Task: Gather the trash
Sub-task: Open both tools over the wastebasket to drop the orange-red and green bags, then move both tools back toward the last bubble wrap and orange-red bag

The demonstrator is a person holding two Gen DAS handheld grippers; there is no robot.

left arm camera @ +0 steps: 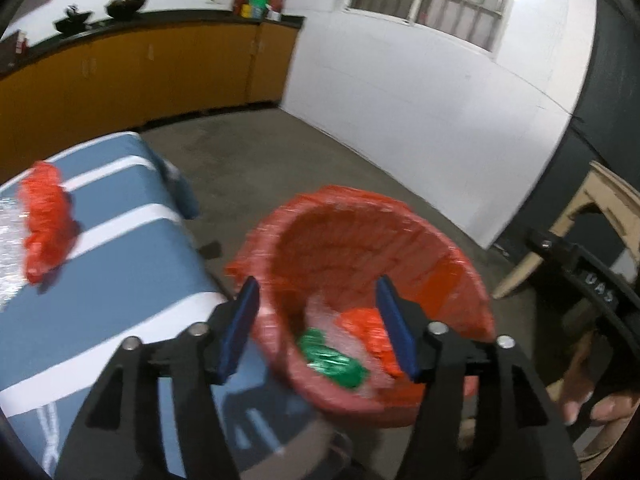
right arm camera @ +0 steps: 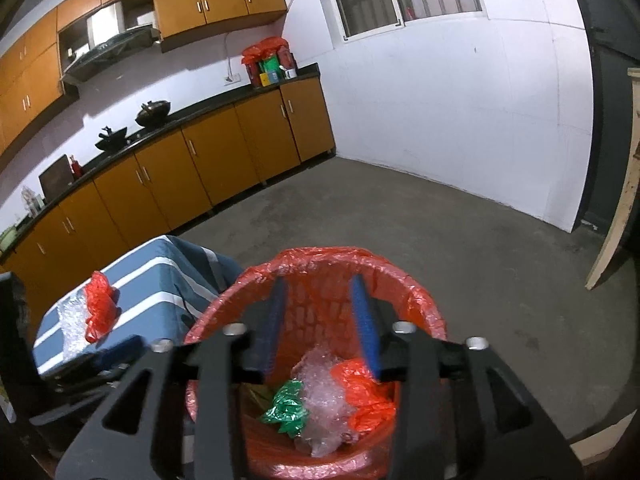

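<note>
— Bin first: both grippers hang over its red liner, so whatever drops lands inside.

— Holding anything?

— No. The left gripper gapes wide, the right gripper stands partly open, both empty. Green wrapper, bubble wrap and a red bag lie in the bin's bottom.

— More trash?

— Left of the bin, a second red bag on the striped table.
</note>
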